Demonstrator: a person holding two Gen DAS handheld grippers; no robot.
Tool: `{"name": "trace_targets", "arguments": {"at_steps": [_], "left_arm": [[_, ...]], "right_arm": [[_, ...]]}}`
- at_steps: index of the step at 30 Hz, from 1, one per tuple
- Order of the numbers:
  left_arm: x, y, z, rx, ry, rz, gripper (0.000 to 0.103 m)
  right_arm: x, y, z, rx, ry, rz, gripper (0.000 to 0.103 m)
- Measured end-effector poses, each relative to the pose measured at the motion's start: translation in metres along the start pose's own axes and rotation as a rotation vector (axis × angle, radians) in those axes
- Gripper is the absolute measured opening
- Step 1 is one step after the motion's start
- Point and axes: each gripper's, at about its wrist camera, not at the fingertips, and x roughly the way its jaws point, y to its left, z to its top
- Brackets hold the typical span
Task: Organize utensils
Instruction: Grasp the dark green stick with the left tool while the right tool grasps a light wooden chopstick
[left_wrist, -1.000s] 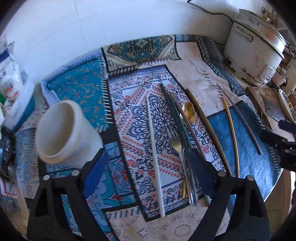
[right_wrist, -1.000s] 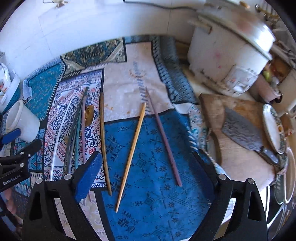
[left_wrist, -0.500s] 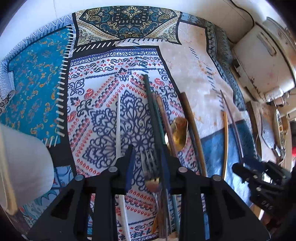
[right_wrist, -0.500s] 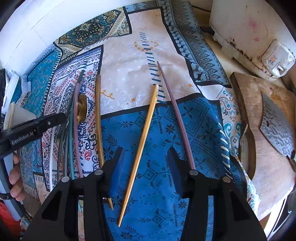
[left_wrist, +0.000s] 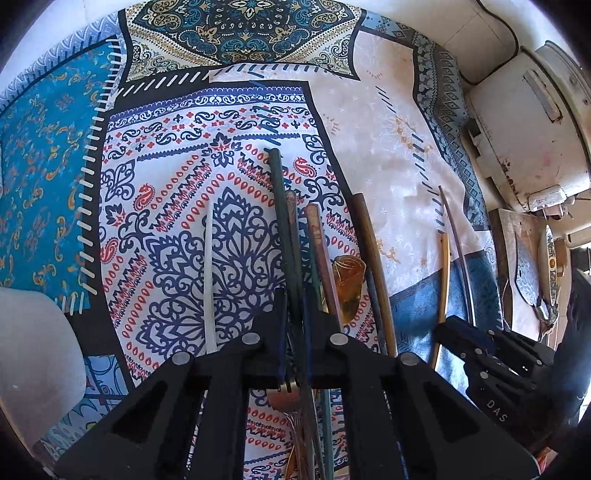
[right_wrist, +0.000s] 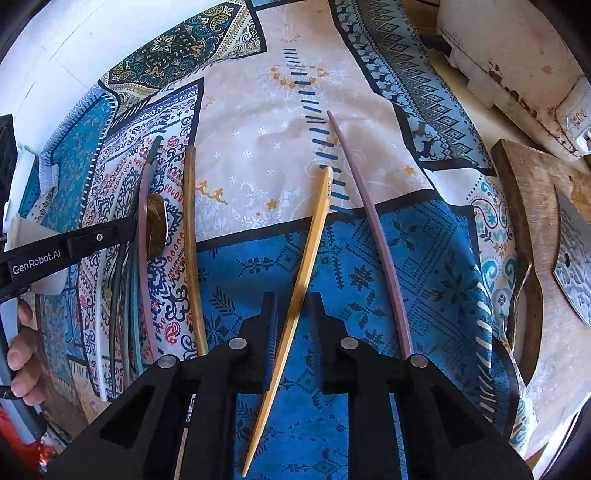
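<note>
Left gripper (left_wrist: 293, 325): lower centre of frame, jaws pressed onto the dark green chopstick (left_wrist: 282, 221), fork (left_wrist: 291, 397) just beneath.

Right gripper (right_wrist: 291, 321): lower centre of frame, jaws pinching the yellow chopstick (right_wrist: 299, 280) at mid-length.

Lying loose on the patterned cloth (right_wrist: 258, 110): purple chopstick (right_wrist: 369, 221) to the right, brown chopstick (right_wrist: 192, 229) to the left, gold spoon (left_wrist: 347, 280), white chopstick (left_wrist: 209, 280).

White cup (left_wrist: 33, 350), lower left edge, holds nothing visible.

Progress: early, as judged; nothing sorted yet, every utensil on the cloth.
</note>
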Motion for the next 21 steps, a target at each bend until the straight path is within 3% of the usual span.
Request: {"name": "trace_targets", "arguments": {"at_steps": [4,7,14,21], "left_arm": [[-0.006,-0.002,-0.001,0.011,-0.011,-0.005,0.004],[-0.012,-0.002,-0.004,0.021,-0.027,-0.002,0.004],[-0.026,-0.002,-0.014,0.020,-0.035,-0.015,0.004],[-0.031,-0.003,-0.038,0.067,0.012,0.014,0.004]], "right_arm": [[0.003,0.008,0.001,-0.010,-0.017,-0.014,0.007],[0.004,0.007,0.002,0.021,0.005,0.063,0.006],[-0.011,0.010,0.007,0.030,-0.033,0.083,0.006],[-0.015,0.024,0.009,0.021,-0.073,0.085,0.006]]}}
